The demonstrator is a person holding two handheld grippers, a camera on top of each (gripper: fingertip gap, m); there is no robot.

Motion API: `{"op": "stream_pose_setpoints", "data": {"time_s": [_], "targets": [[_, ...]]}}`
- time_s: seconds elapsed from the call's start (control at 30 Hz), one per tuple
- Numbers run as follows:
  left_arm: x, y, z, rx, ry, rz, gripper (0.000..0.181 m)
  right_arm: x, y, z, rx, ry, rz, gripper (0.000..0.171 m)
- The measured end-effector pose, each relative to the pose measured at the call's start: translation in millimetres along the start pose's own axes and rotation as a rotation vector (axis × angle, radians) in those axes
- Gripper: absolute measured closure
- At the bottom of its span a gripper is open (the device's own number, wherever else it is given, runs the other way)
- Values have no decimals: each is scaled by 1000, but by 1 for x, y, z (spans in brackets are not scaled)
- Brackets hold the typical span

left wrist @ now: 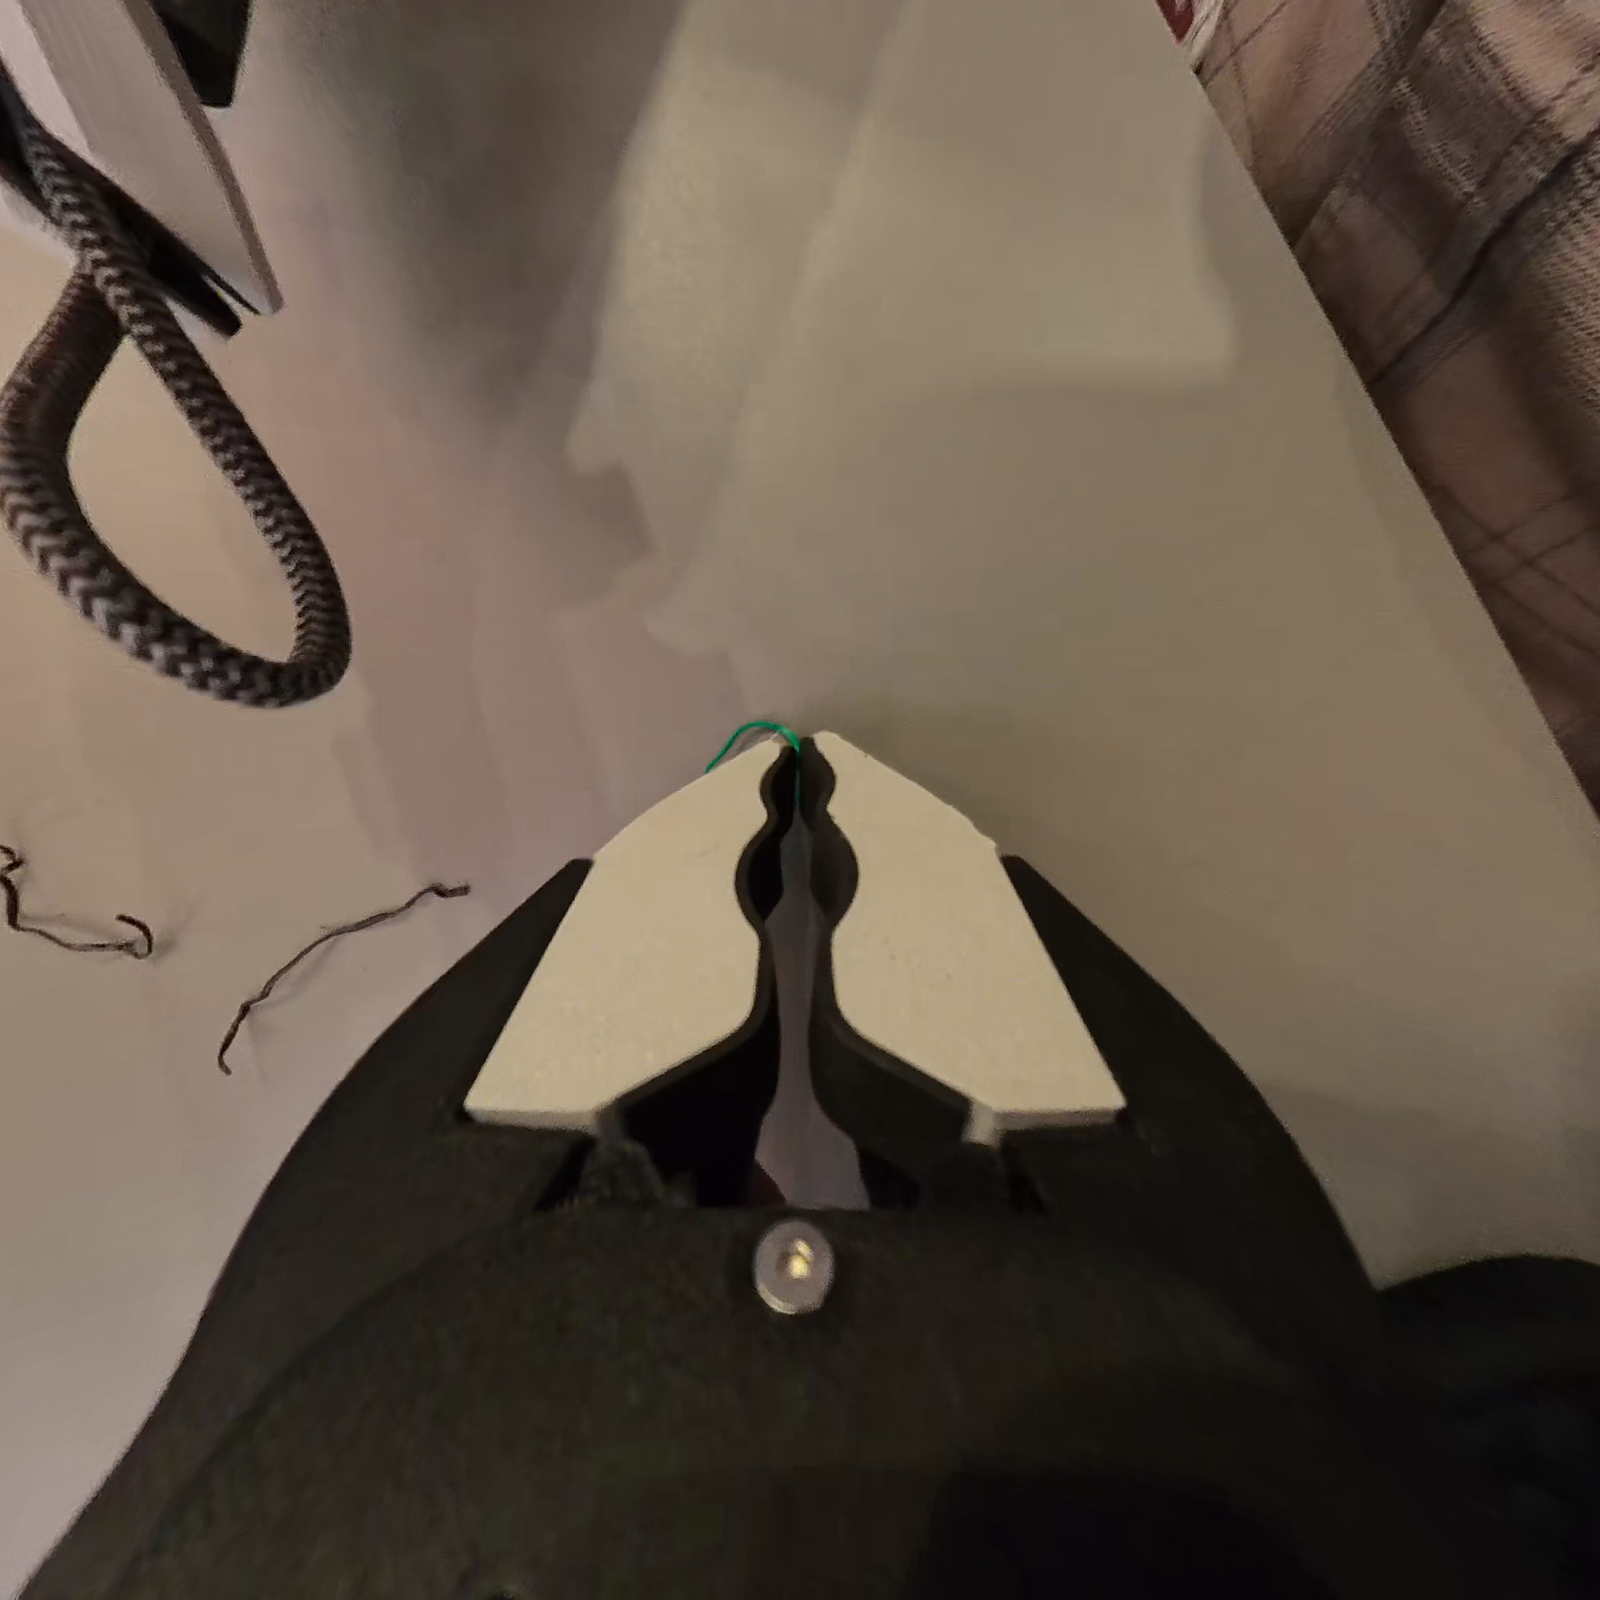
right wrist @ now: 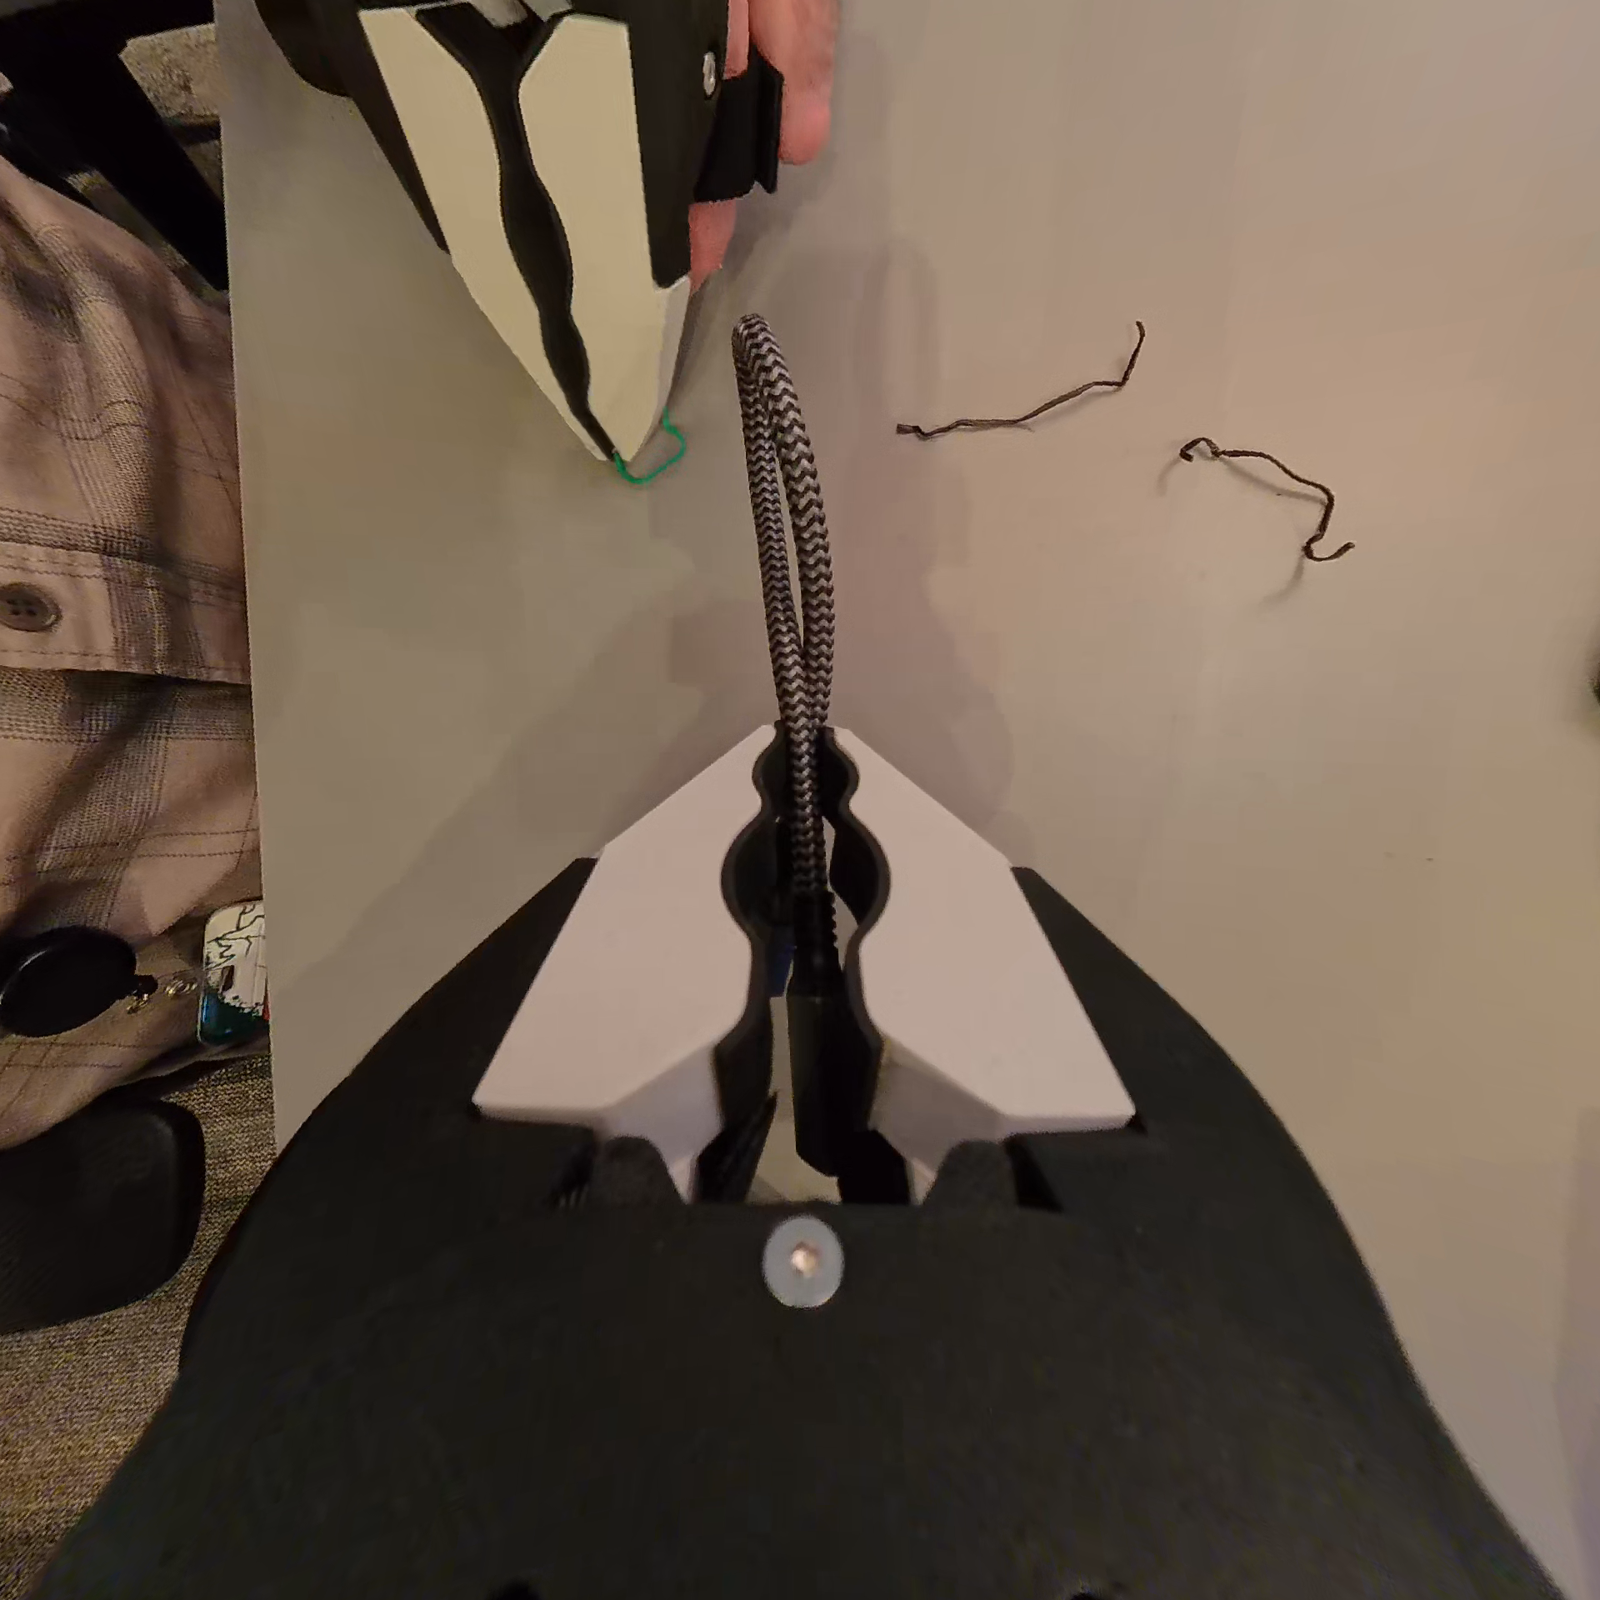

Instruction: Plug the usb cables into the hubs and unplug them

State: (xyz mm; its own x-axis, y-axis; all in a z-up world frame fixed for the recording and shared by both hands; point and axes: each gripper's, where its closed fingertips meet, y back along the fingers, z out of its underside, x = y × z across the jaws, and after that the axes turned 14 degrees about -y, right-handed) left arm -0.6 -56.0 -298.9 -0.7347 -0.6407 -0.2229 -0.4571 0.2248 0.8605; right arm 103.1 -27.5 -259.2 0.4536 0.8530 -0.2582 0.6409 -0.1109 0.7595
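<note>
My right gripper (right wrist: 801, 736) is shut on a grey-and-black braided USB cable (right wrist: 783, 485). The cable is folded into a narrow loop that sticks out forward, and its black connector (right wrist: 814, 961) sits between the fingers. The cable loop also shows at the left of the left wrist view (left wrist: 173, 606), hanging from the right gripper's finger (left wrist: 173, 130). My left gripper (left wrist: 798, 746) is shut on a thin green wire tie (left wrist: 736, 740), with its tips close to the table. In the right wrist view the left gripper (right wrist: 606, 450) and the green tie (right wrist: 654, 463) are just left of the cable loop. No hub is in view.
Two dark brown twisted ties lie on the white table (right wrist: 1125, 779), one nearer (right wrist: 1022, 407) and one farther right (right wrist: 1273, 493); both also show in the left wrist view (left wrist: 329, 952). A person in a plaid shirt (right wrist: 112, 519) sits at the table's edge, and a hand (right wrist: 796, 104) holds the left gripper. The tips of one gripper are about 12 cm away from the tips of the other.
</note>
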Motion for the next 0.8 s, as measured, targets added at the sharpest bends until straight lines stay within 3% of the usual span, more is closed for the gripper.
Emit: {"op": "stream_pose_setpoints", "data": {"time_s": [0.13, 0.5, 0.8], "targets": [[-9, 9, -4, 88, 48, -52, 181, 3, 2, 1, 3, -6, 9, 168], [-95, 104, -56, 582, 211, -426, 181, 18, -1, -9, 5, -37, 58, 169], [-133, 121, -62, 804, 388, -560, 181, 37, 3, -37, 63, -7, 275, 169]]}}
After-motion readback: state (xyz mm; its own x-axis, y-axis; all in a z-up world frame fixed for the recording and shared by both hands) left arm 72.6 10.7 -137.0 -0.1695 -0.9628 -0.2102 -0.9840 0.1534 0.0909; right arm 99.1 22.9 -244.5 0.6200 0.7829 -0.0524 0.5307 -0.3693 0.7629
